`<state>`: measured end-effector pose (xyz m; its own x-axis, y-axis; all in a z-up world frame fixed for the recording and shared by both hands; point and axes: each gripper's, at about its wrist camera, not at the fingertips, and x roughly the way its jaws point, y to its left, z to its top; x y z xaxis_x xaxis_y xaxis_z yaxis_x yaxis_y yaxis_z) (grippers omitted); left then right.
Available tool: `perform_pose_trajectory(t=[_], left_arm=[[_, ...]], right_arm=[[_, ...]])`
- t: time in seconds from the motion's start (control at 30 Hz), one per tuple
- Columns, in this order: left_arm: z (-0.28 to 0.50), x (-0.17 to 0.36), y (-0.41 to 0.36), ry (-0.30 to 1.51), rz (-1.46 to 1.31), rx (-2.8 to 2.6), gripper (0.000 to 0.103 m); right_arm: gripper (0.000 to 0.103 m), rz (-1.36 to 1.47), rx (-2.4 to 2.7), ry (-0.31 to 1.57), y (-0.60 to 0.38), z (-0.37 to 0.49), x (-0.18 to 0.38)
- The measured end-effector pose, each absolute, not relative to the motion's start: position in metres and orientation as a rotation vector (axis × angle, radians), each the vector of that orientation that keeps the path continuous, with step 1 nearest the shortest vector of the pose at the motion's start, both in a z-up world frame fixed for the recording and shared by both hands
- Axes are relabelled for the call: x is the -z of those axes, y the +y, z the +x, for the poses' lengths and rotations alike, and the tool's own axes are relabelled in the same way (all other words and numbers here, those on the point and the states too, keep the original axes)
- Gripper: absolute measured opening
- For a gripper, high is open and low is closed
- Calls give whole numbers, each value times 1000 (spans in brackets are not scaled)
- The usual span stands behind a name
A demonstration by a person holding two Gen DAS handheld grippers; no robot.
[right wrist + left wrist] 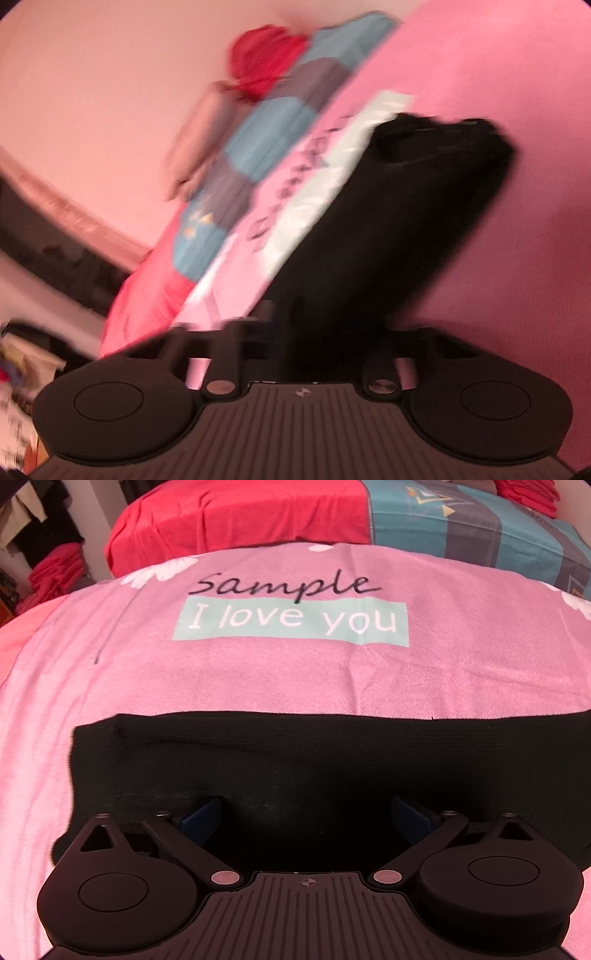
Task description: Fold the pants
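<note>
in the left wrist view we look down over our left gripper (308, 808), whose blue fingers (201, 812) stand wide apart with nothing pinched between them. the black pants (314, 757) lie flat across a pink bedsheet (258, 675), and the fingertips sit over the near part of the cloth; we cannot tell whether they touch it. the pants run as a dark band from a squared end on the left out past the right edge. beyond them the sheet carries a pale green label (291, 622) with printed words and white flowers. further back sit a red pillow (236, 517) and a blue and grey patterned pillow (480, 531), with red folded clothes (55, 572) at the far left.

in the right wrist view everything is tilted and smeared by blur. our right gripper (301, 332) has its linkage drawn in narrow, and the pants (406, 221) run straight into the gap between the fingers, so we read it as clamped on the cloth. the fingertips themselves are lost in the black fabric. the pants stretch away up and to the right over the bedsheet (517, 295), ending in a rumpled edge beside the label (332, 184). the patterned pillow (280, 129) lies beyond it.
</note>
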<state>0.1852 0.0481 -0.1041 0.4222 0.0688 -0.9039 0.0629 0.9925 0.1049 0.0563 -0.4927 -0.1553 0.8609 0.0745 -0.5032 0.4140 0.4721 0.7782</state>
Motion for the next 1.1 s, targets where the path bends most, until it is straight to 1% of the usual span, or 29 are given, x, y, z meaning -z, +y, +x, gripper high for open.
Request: perform_pose_trajectory(t=[0.03,0.13,0.33,0.47,0.9,0.97,1.0,1.1], left_arm=[[184,99,48,1135,142,-20,103],[180,84,46,1097,207,-62,103],[176,63,48,1031,283,-98,103],[174,61,54,1028,300,-114,103],[171,61,58,1028,312,-123,103],[170,61,59,1029,312,-124,103],[170,62,59,1029,313,-124,103],[169,61,62,1028,310,-127,103]], right_arm=[[14,1086,227,509,-491,59,157],[16,974,261,532,-474,61,145],[17,1002,285,551,-476,66,146],[19,1009,296,544,-472,68,146],[19,993,301,544,-471,69,145],[19,922,327,570,-465,73,138],[20,840,348,591,-457,77,130],[19,452,411,589,-410,86,99]])
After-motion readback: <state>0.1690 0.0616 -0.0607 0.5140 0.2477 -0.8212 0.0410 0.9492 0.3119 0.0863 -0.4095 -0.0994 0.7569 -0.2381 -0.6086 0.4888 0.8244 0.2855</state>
